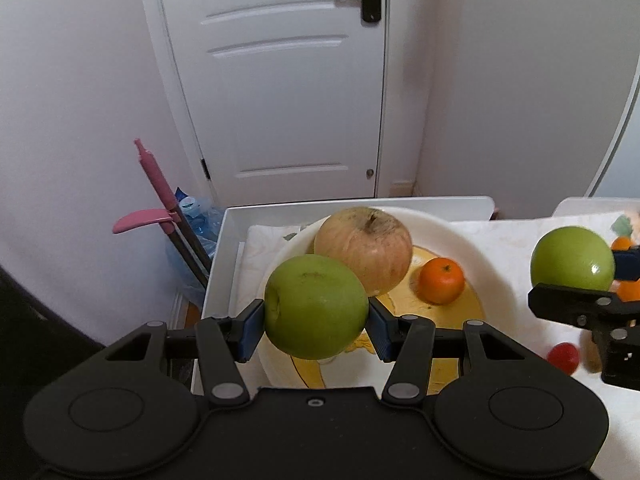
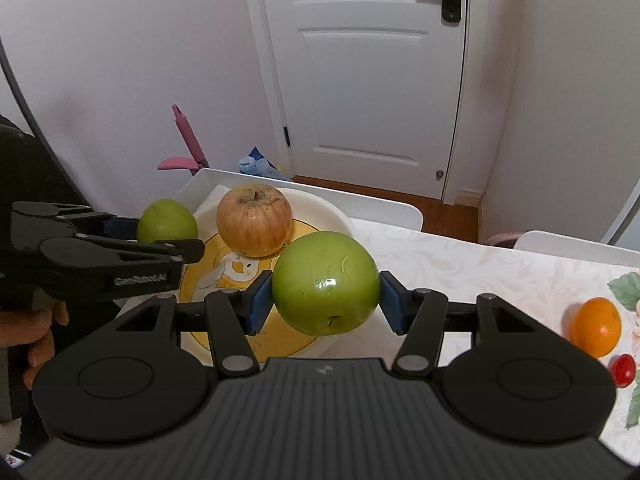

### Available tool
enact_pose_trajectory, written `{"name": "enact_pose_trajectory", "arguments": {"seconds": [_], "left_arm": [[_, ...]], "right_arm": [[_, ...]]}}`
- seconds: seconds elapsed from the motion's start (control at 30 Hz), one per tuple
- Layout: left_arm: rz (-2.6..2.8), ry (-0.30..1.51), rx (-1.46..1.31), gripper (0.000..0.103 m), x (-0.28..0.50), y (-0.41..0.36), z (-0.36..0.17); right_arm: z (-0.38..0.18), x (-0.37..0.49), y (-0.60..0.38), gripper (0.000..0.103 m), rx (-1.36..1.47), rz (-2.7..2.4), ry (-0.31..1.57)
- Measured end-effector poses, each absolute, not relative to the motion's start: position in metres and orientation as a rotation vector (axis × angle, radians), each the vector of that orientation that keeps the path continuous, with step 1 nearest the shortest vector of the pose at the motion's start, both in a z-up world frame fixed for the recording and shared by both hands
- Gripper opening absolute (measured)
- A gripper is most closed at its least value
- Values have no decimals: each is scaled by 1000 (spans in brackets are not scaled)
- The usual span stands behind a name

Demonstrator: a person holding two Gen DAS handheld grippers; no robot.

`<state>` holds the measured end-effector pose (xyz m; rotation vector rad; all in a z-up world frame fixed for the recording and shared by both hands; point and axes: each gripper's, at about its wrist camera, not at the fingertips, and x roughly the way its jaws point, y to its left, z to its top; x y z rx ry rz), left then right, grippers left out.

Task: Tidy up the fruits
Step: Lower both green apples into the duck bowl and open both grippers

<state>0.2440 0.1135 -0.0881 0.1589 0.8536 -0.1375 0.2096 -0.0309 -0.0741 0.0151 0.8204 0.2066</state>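
We carry a green apple in each claw: the left gripper (image 1: 316, 318) pinches one green apple (image 1: 316, 306) between its blue pads above the near rim of the white plate (image 1: 472, 248), and the right gripper (image 2: 325, 301) pinches the other green apple (image 2: 326, 282) over the plate's right edge. On the plate already lie a reddish apple (image 1: 364, 248) and a small orange (image 1: 441, 280); a second orange (image 2: 596, 326) and a small red fruit (image 2: 622, 368) wait on the tablecloth. Our worry is crowding: both apples are round and glossy, so we judge either could slip from its pads, or once released roll against the reddish apple and off the shallow rim, and the two grippers may knock together if both descend at once
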Motion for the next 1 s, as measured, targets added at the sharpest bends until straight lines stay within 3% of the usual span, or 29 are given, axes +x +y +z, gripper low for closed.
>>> {"name": "enact_pose_trajectory", "arguments": {"seconds": [0.4,0.43,0.5,0.57,1.0], "left_arm": [[-171,914,250,60,261,104,-116],[-170,916,239,63,261,105,-115],[-178,897,215,91,261,108,-110],[-155,862,207,99,259,109,-103],[-124,874,157,99,240,119,-87]], "right_arm": [[-88,227,-26,71,16,176,854],[-88,228,-26,71,14,177,855],[-86,228,-28,71,12,177,851],[-84,229,-31,71,18,176,849],[-89,227,-39,71,-75,276,865]]}}
